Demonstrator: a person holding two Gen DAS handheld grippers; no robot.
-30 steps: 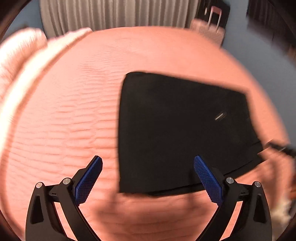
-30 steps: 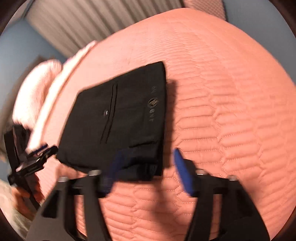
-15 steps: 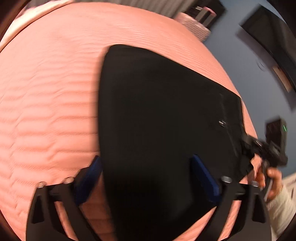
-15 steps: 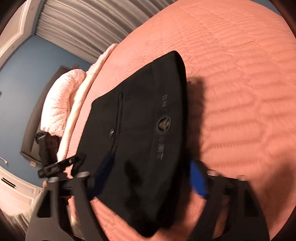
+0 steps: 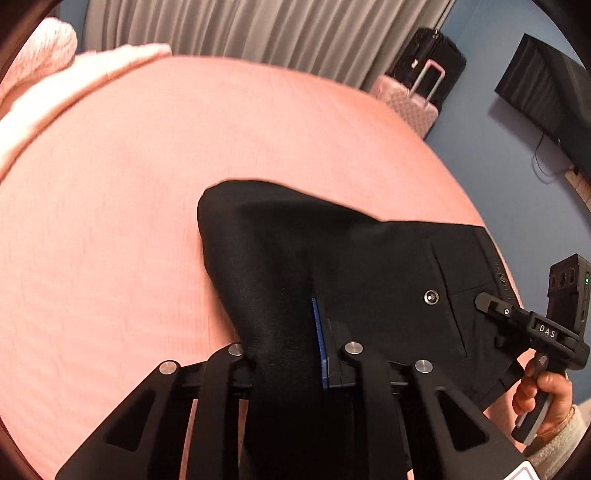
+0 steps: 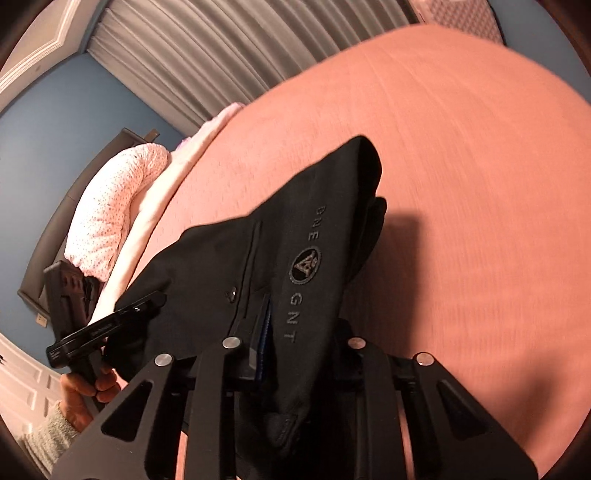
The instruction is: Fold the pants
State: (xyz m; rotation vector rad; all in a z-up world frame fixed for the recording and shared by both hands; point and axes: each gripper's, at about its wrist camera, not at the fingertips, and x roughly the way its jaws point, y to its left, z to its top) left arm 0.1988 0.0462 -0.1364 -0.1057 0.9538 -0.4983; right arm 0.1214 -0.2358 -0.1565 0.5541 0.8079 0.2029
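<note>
A wide bed fills most of both views, covered by a salmon-pink quilted bedspread. At its head lie a pale pink speckled pillow and a folded cream blanket, against a dark headboard. Grey pleated curtains hang behind the bed. The walls are blue. Beside the bed stand a pink hard-shell suitcase and a black one just behind it. A dark flat screen is mounted on the wall, with a cable hanging below it. White panelled woodwork shows at the left edge of the right wrist view

Pink bedspread; curtains; suitcases
</note>
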